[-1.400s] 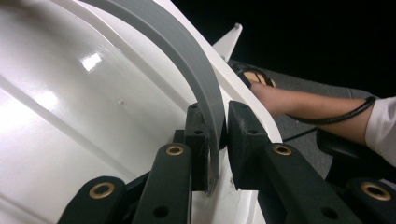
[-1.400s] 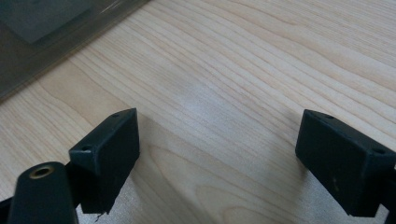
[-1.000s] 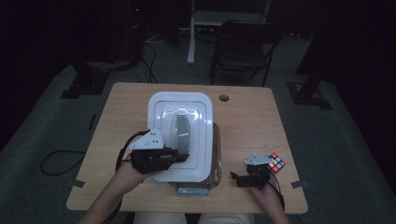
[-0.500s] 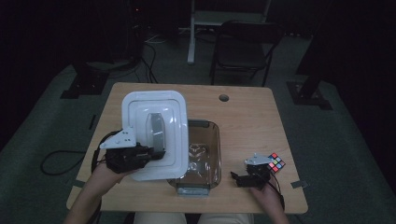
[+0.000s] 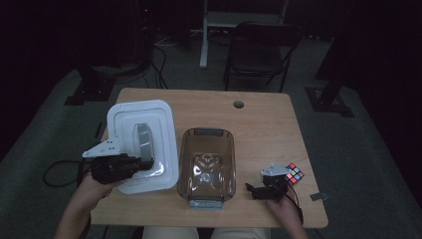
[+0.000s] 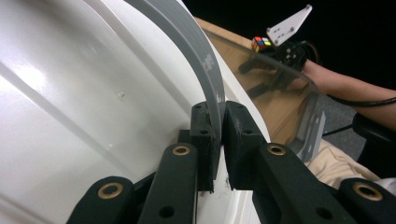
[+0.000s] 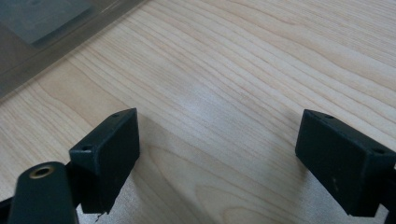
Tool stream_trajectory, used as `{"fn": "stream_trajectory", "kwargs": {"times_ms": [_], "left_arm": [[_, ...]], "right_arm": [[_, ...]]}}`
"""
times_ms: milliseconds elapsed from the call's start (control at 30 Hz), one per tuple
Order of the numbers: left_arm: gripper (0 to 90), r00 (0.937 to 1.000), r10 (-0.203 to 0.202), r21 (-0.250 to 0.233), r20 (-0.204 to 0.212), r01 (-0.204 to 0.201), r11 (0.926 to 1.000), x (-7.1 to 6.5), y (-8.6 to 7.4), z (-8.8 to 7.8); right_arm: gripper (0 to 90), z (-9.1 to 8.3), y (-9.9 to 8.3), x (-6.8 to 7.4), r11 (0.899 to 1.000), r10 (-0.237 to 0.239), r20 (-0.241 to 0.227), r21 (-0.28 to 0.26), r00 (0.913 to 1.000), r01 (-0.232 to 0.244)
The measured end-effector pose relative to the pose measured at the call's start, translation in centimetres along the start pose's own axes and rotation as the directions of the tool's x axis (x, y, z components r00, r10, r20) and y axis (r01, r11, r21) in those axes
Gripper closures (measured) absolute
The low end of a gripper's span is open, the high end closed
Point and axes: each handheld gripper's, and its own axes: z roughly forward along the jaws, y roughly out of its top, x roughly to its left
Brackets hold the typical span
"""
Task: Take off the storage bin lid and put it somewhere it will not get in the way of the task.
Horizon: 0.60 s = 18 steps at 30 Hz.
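Presently, catalogued from largest to smallest:

1. Wooden table (image 5: 259, 114) — bearing everything; a round cable hole is showing near its far edge, toward 12 o'clock.

2. White lid (image 5: 149, 112) — sitting at about 9 o'clock from the table's middle, just beside the container and overlapping none of it in the high view, so the container's mouth is standing open. Whether the lid is resting on the wood or hanging slightly above it cannot be told. It is being carried by its grey arched handle (image 6: 198, 60), likely because that strap is the one part thin enough for the jaws.

3. Clear glass container (image 5: 207, 167) — lying at the table's middle toward 6 o'clock, uncovered, grey clips at both short ends, apparently empty and probably waiting to be filled.

4. Left gripper (image 6: 217, 140) — at the lid's 7 o'clock corner, jaws pinching tight on the grey handle, pads pressing both faces of the strap.

5. Right gripper (image 7: 215, 154) — parking at 4 o'clock on the table, jaws gaping wide over bare wood, gripping nothing; seemingly waiting its turn, well apart from the lid.

6. Puzzle cube (image 5: 293, 173) — sitting just beside the right gripper at its 2 o'clock, untouched; judged the likely item for the open container.
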Motion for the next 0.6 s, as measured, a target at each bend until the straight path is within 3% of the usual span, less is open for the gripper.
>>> {"fn": "stream_trajectory", "kwargs": {"times_ms": [267,600], "left_arm": [[83.6,0.9984,-0.053,0.026,0.017,0.052,0.9983,1.9,-2.0,0.8],[83.6,0.988,-0.144,0.081,0.057,0.139,0.987,3.9,-4.7,4.0]], "right_arm": [[13.6,0.0,0.0,0.0,1.0,0.003,-0.001,0.002,1.0,-0.003],[13.6,0.0,0.0,0.0,1.0,0.003,-0.001,0.001,1.0,-0.003]]}}
